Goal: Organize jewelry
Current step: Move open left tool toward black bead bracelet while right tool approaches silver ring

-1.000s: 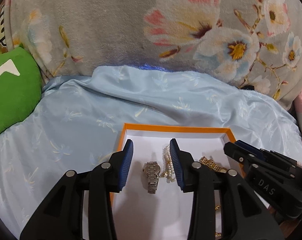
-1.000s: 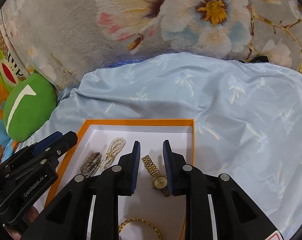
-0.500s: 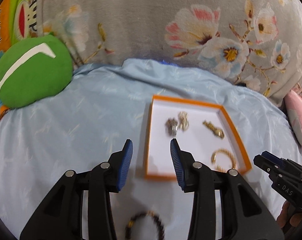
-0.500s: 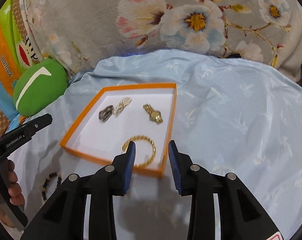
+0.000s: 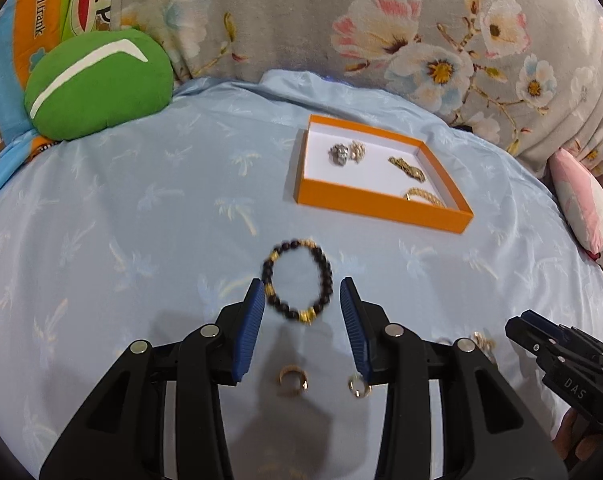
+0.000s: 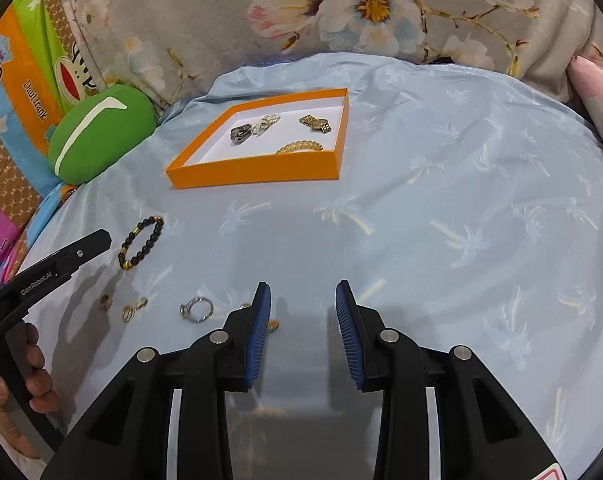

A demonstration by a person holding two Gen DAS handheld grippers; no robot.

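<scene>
White lettering reading "GenRobot.AI" is showing along the black side of the left tool [image 6: 61, 264]. "DAS" is showing on the right tool [image 5: 569, 364]. Dark lettering, apparently "Daul frank", is running down the orange cartoon-monkey cushion [image 5: 41, 4].

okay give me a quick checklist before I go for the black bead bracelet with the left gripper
1. Left hand-held gripper open wide enough: ok, both pads are apart and nothing is between them.
2. Bead bracelet lined up: ok, it lies just ahead of the pads, centred in the gap.
3. Bracelet free of other pieces: ok, the gold ring lies apart, nearer the camera.
4. Orange box has room: ok, bare white floor shows in its front left part.
5. Right hand-held gripper out of the way: ok, it is open and empty, off to the right.
6. Pads touching the cloth: cannot tell.
</scene>
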